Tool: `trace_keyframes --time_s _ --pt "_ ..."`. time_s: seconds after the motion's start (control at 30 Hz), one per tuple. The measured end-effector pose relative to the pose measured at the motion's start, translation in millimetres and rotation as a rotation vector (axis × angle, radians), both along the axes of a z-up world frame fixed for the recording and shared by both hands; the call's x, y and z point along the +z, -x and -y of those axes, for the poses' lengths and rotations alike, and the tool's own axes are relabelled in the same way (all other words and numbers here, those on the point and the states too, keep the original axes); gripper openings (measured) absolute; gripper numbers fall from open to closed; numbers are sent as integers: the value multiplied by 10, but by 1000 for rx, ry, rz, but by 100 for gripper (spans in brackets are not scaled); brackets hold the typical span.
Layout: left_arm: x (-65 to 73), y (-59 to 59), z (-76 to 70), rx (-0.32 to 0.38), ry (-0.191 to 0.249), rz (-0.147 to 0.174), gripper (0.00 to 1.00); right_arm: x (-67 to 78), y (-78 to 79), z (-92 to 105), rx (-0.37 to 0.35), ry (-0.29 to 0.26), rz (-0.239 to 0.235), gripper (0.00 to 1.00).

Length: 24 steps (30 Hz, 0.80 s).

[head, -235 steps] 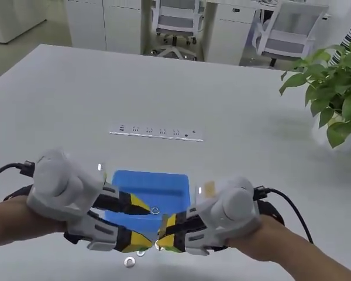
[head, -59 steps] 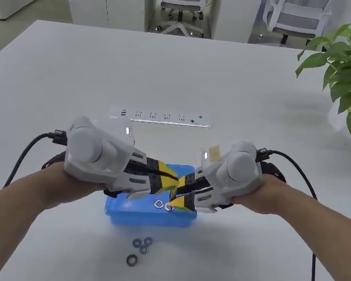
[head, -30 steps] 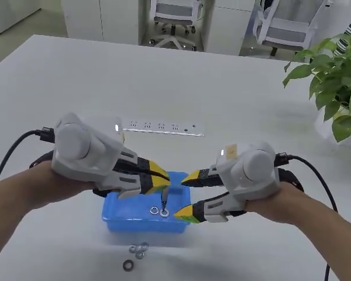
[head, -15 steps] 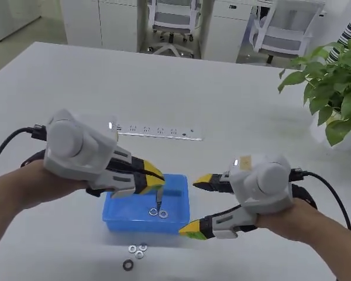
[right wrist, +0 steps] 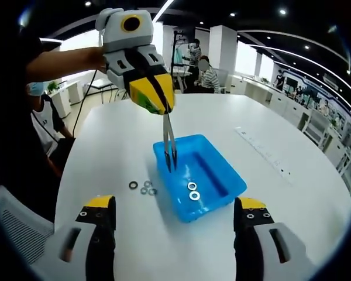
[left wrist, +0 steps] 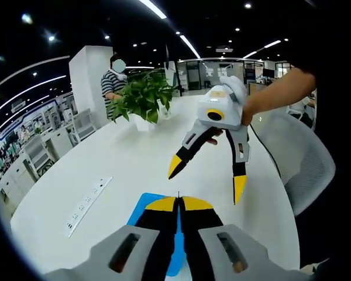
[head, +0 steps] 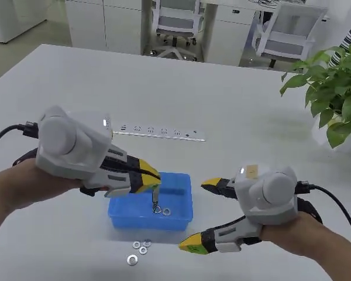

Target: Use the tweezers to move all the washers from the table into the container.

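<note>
Tweezers (right wrist: 169, 140) pinched in left tongs (right wrist: 158, 100), tips over container (right wrist: 217, 174)

An open-plan office: a white counter (head: 222, 99) with a power strip (head: 158, 132), wheeled desk chairs (head: 176, 20) and white cabinets (head: 93, 23) beyond it, a potted plant (head: 333, 88) at far right.

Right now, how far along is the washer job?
Done: two washers lie in the blue container. In hand: the left gripper clamps the tweezers, tips over the container; the right gripper is open. Left: four washers on the table.
</note>
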<state>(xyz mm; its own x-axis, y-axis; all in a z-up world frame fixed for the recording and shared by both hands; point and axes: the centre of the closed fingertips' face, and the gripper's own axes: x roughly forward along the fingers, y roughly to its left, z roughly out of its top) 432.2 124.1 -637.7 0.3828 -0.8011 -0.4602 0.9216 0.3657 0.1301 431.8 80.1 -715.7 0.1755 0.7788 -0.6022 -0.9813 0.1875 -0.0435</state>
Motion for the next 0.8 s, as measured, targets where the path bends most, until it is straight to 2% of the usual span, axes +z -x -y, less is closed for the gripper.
trace_keyframes --time_s 0.33,0.43,0.8 --pt "-26 137 -53 -7 -5 -12 5 -57 78 -14 -16 -30 -11 100" --pt "-28 167 -60 -8 -3 -14 5 -37 97 -20 -13 -52 -9 100" --pt "-32 276 -77 -20 -4 -15 5 -83 175 31 -18 -53 -11 100"
